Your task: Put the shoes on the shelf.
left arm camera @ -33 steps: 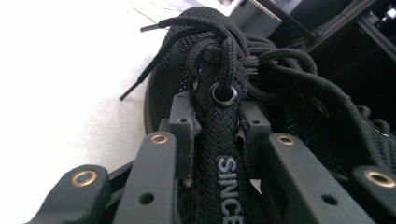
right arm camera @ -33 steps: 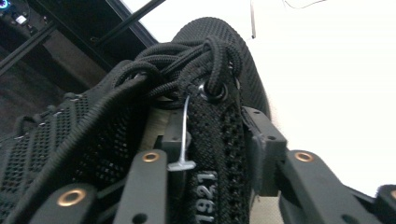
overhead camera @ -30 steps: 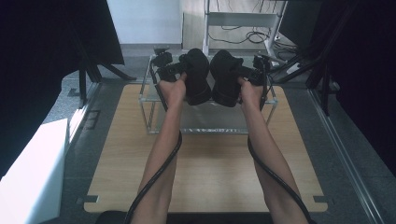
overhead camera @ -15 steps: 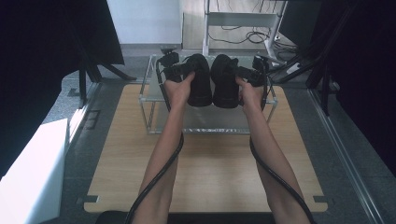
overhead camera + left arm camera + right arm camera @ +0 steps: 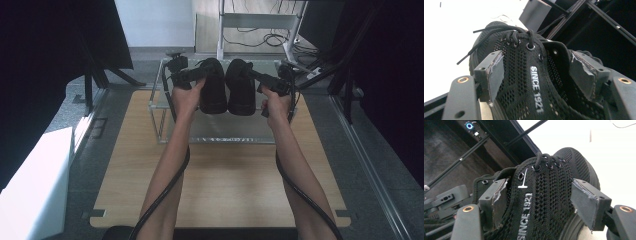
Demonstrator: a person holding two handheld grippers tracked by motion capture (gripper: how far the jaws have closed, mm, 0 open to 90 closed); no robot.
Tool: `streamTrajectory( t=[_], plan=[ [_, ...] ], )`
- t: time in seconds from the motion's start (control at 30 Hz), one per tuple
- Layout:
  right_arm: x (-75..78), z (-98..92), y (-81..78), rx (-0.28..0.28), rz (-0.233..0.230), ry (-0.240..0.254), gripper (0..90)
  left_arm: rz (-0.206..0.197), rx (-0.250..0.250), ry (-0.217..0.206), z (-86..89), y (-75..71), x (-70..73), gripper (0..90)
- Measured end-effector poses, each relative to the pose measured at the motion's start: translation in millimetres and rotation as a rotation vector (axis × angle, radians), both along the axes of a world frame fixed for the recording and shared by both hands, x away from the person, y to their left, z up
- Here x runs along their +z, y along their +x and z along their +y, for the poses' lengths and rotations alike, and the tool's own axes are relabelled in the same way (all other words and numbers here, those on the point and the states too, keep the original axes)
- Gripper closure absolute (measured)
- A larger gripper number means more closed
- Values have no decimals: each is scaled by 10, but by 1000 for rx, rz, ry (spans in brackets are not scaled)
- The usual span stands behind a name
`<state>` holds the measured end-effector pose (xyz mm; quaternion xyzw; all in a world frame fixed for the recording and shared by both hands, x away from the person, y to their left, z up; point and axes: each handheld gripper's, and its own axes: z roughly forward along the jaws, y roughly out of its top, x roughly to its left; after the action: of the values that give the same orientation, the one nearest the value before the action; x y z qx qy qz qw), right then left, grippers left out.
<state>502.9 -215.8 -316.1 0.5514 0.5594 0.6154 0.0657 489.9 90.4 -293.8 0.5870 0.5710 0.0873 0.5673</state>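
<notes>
Two black mesh shoes are counted, a left shoe [image 5: 212,87] and a right shoe [image 5: 240,89], set side by side and touching on the top of a small glass-topped rack [image 5: 220,131], toward its far edge. One rack stands at the far edge of one wooden table [image 5: 220,185]. Two grippers are held by two hands. The left gripper [image 5: 536,75] is seen with its jaws spread about the collar of the left shoe, the pads clear of the mesh; the right gripper [image 5: 539,200] likewise straddles the right shoe with pads apart from it. Both sets of jaws have just been opening. Grey floor, dark frames and a white shelf unit [image 5: 257,22] surround the table. Compared with the earlier frames, the shoes are placed farther back on the rack and are now released.
</notes>
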Motion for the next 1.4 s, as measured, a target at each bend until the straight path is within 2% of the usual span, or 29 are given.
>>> streamTrajectory(
  t=[0.13,0.2,0.43,0.7,0.97,1.1,1.2,1.33,1.4],
  plan=[
    [14,-70,-97,11,-21,7,302,-14,-6,-26,67,-69,-33,266],
    [10,-100,-131,15,-28,12,300,-22,-17,-52,130,-119,-65,261],
    [-23,-204,-238,40,-42,16,291,-39,-46,-77,216,-229,-129,236],
    [-43,-298,-338,57,-55,25,282,-57,-73,-64,315,-390,-227,205],
    [-78,-377,-448,78,-67,5,273,-78,-107,-46,399,-582,-327,166],
    [-98,-403,-539,100,-80,-34,263,-91,-124,-25,423,-680,-355,145],
    [-111,-401,-595,121,-90,-44,253,-96,-136,1,423,-755,-384,140],
    [-124,-399,-647,141,-94,-59,238,-100,-148,8,419,-839,-432,136],
    [-144,-400,-700,159,-106,-88,196,-103,-152,19,417,-881,-452,114]
  ],
)
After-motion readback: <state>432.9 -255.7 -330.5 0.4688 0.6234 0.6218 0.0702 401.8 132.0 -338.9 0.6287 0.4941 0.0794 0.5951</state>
